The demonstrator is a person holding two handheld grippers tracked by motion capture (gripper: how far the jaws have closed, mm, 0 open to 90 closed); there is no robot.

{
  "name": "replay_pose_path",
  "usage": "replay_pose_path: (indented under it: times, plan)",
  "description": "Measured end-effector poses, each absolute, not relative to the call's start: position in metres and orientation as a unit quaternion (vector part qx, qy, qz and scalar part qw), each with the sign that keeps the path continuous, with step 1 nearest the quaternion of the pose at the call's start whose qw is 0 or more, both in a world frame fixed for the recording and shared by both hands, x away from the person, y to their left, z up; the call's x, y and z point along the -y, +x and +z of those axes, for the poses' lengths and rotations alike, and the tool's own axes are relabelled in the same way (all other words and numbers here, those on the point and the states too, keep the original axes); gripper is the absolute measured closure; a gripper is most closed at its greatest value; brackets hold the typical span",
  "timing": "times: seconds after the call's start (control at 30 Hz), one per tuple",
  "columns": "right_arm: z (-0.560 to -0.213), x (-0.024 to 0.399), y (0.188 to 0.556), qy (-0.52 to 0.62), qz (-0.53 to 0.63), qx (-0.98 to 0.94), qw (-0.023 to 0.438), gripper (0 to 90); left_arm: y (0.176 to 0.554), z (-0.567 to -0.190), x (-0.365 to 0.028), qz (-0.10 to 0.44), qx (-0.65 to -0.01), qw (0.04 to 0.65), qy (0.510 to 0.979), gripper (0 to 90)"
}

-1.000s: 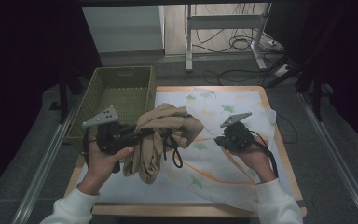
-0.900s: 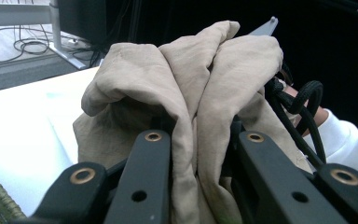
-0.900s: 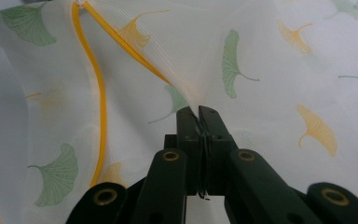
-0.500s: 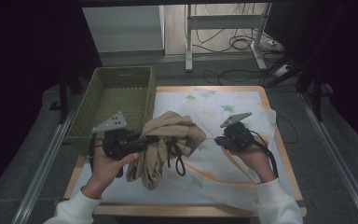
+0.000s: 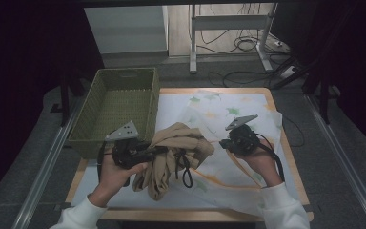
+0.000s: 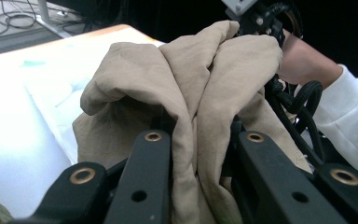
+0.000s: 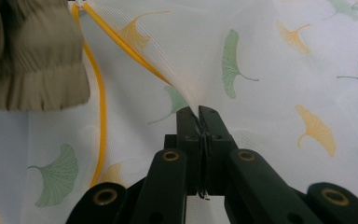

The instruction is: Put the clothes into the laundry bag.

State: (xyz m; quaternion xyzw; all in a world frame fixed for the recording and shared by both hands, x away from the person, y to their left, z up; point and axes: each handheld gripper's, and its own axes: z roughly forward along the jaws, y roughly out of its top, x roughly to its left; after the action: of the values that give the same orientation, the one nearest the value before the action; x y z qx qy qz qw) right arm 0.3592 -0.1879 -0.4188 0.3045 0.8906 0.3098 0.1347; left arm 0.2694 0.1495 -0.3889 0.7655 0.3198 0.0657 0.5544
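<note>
A crumpled tan garment (image 5: 176,152) with a black drawstring (image 5: 186,169) hangs from my left gripper (image 5: 159,150), which is shut on a bunch of its fabric (image 6: 193,140) above the table's left half. A white mesh bag (image 5: 228,124) printed with green and yellow leaves and edged in yellow lies spread over the table. My right gripper (image 5: 223,144) is shut on a pinched-up fold of that mesh (image 7: 198,109) just right of the garment. The garment's ribbed cuff (image 7: 32,65) shows at the upper left of the right gripper view.
A green woven basket (image 5: 119,102) stands at the table's back left, close behind my left hand. The wooden table edge (image 5: 295,176) runs along the right. Cables (image 5: 248,45) and a metal stand lie on the floor beyond the table.
My left gripper has carried the tan garment rightwards, away from the basket and toward the right gripper. The right gripper has stayed where it was, holding the mesh.
</note>
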Motion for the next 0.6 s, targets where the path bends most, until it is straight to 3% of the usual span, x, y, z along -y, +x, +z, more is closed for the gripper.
replay_pose_path:
  times: [0.6]
  plan:
    - [-0.418, 0.188, 0.358, 0.308, 0.312, -0.889, 0.133, 86.8, 0.266, -0.402, -0.137, 0.055, -0.313, 0.533, 0.784, 79.7]
